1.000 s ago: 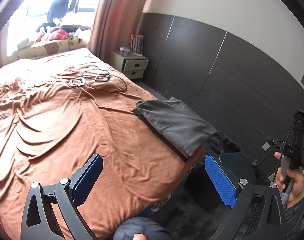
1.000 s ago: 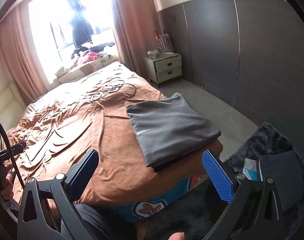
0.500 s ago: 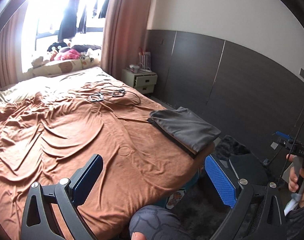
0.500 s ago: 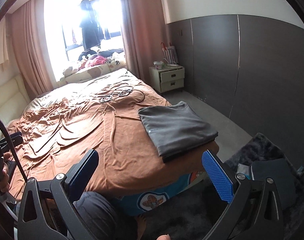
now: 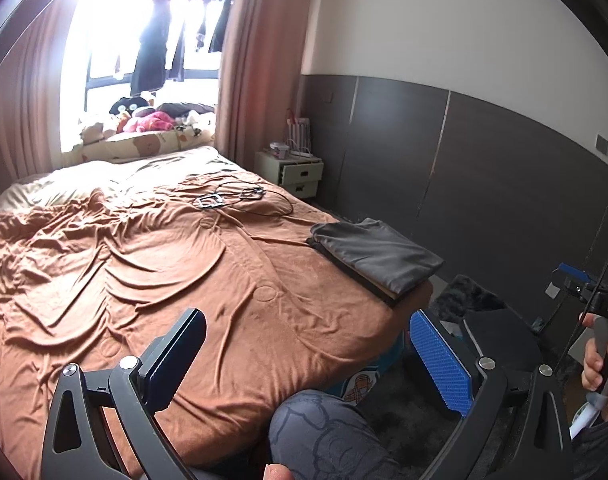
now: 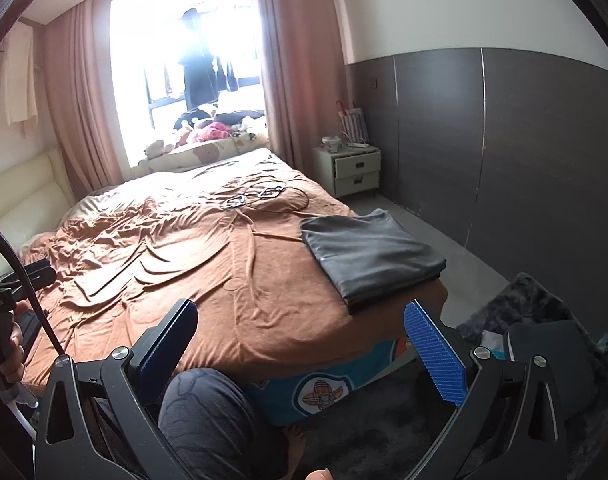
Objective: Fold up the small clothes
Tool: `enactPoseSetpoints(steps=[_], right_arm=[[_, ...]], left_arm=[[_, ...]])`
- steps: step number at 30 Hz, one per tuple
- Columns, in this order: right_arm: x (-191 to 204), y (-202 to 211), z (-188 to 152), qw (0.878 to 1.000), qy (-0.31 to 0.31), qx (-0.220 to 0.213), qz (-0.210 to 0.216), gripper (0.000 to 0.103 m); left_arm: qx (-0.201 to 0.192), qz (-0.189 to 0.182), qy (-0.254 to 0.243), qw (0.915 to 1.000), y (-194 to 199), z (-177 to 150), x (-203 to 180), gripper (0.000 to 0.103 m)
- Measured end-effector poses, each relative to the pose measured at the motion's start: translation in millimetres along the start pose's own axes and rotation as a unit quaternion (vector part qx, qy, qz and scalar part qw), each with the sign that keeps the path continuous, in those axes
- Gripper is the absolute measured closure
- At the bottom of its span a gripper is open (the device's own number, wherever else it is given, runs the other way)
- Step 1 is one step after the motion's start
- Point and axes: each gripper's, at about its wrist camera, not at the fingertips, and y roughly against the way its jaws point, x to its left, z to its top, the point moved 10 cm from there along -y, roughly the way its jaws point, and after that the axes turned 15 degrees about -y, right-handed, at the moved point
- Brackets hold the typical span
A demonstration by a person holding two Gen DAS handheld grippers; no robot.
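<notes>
A: Item: folded grey garment (image 6: pixel 370 254), near right corner of the bed (image 6: pixel 232 280). Step?
B: Fold looks finished. Left gripper (image 5: pixel 308 354) and right gripper (image 6: pixel 300 338) hang spread apart, empty, off the near edge.
A: Next?
B: Probably fetch another piece. Cables (image 5: pixel 240 200) near the far edge; knee (image 6: pixel 208 412) below.

Home bedroom, bed (image 5: pixel 184 280), nightstand (image 5: pixel 300 174), curtains (image 6: pixel 288 60)

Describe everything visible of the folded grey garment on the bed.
The folded grey garment is smooth dark grey fabric folded into a flat rectangle of several layers, a darker layer showing along its lower edge. It lies flat at the near right corner of the brown bedspread, one corner at the bed's edge. Neither gripper touches it.
</notes>
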Motion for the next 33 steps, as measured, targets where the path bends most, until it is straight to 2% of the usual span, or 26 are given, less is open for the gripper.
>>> enactPoseSetpoints(steps=[12, 18, 24, 33], right_arm=[[5.6, -10.2, -45.2, 1.000, -0.013, -0.002, 0.015, 0.000], [14.7, -19.3, -71.1, 0.999, -0.011, 0.002, 0.032, 0.000], [21.6, -25.5, -87.3, 0.999, -0.005, -0.006, 0.040, 0.000], [33.0, -33.2, -111.4, 0.999, 0.013, -0.010, 0.034, 0.000]], left_arm=[[-0.027, 0.043, 0.000, 0.9987, 34.9, -50.7, -3.9, 0.000], [-0.023, 0.079, -0.004, 0.9966, 40.2, -77.5, 0.0, 0.000], [-0.031, 0.099, -0.016, 0.9945, 45.3, -99.3, -0.4, 0.000], [-0.032, 0.104, 0.001, 0.9940, 48.7, -129.3, 3.2, 0.000]])
